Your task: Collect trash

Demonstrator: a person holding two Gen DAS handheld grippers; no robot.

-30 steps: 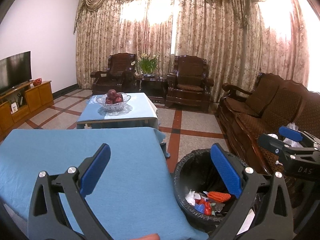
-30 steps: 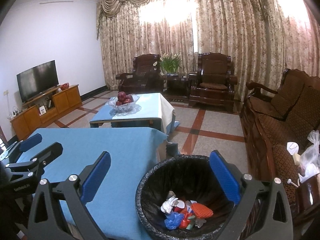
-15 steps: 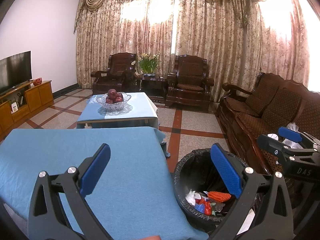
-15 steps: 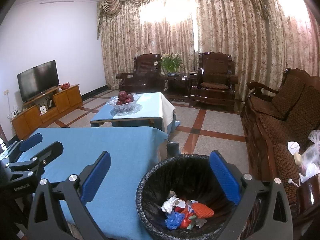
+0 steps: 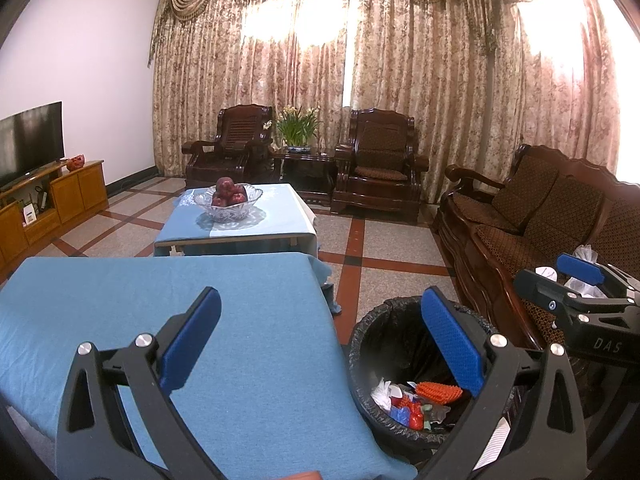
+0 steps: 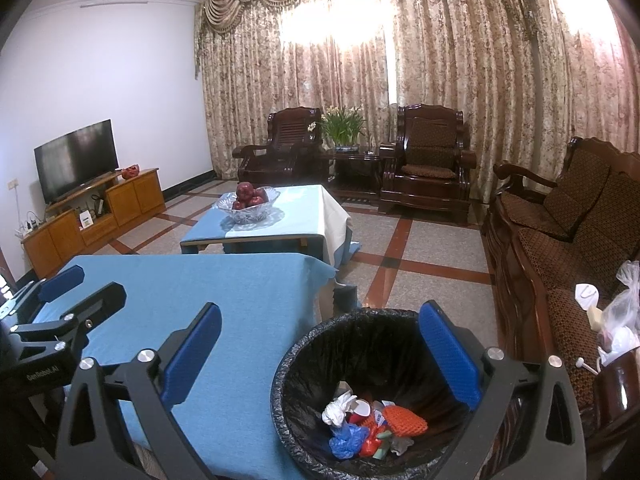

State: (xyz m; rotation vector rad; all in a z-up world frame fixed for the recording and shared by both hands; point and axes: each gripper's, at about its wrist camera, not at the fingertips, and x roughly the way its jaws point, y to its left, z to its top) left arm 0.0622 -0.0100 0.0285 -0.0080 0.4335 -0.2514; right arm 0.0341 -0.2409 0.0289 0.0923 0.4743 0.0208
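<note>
Almost nothing has shifted since a moment back: both claws hang open and empty over the near edge of the tabletop.

My left claw (image 5: 320, 344) is spread wide with nothing between its blue pads, and my right claw (image 6: 320, 344) likewise. The trash bin (image 6: 304, 344), lined with a black bag, stands on the floor just beside the right edge of the blue-clothed tabletop (image 5: 120, 312), and the collected trash (image 6: 372, 420) lies in a heap at its bottom: white crumpled paper, a blue wrapper, an orange net. The bin sits below and slightly right of my right claw, which is the nearer one; from my left claw it lies further to the right. I see no loose litter on the tabletop, so I judge the collecting nearly or fully done.
</note>
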